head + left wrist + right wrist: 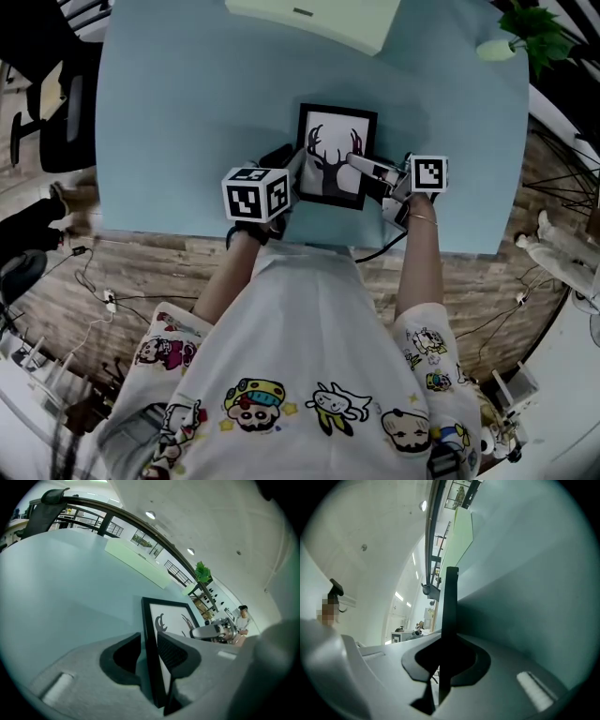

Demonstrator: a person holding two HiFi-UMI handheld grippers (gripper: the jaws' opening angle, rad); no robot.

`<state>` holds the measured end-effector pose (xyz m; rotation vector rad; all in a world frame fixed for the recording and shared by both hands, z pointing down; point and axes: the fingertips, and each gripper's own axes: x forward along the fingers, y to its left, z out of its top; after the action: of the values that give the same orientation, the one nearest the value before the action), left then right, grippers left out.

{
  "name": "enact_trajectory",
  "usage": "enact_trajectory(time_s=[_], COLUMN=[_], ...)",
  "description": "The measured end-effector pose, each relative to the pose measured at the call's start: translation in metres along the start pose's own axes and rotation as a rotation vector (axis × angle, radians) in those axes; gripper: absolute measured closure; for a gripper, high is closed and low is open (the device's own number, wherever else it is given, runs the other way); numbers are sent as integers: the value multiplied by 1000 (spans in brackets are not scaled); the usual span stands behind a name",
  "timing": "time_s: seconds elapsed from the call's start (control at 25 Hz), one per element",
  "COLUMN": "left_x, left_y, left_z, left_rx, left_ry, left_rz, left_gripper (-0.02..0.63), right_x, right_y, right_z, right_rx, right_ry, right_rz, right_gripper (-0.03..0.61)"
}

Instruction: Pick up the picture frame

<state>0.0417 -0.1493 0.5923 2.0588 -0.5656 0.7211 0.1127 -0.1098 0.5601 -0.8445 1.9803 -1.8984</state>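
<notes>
Picture frame (336, 155), one, right gripper (445, 660) pinching it, left gripper (149, 651) spread around it

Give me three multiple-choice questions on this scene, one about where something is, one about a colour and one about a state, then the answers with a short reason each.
1. Where does the pale green slab lie?
A. at the far edge of the table, beyond the picture frame
B. between the two grippers
C. on the floor

2. What colour is the picture frame's border?
A. white
B. black
C. red

3. How does the right gripper stand?
A. open, clear of the frame
B. shut on the frame's edge
C. shut on nothing

Answers:
1 A: the head view shows it at the table's far edge.
2 B: a black border surrounds the antler print.
3 B: its own view shows the pads clamped on the thin black edge.
</notes>
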Motion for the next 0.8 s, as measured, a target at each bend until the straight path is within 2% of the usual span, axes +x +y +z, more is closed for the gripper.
enact_trajectory(time_s=[0.32,0.8], left_x=[-15,-41], left_y=[-3,-23], left_z=[23,45], left_rx=[36,109], left_ry=[-60,-127], left_rz=[-9,-51], left_gripper=[506,506], right_x=[-2,-21], right_y=[10,41], right_z=[1,7], right_rx=[-35,-175], right_ry=[-31,-149], right_rz=[-33,-113], right_gripper=[545,546])
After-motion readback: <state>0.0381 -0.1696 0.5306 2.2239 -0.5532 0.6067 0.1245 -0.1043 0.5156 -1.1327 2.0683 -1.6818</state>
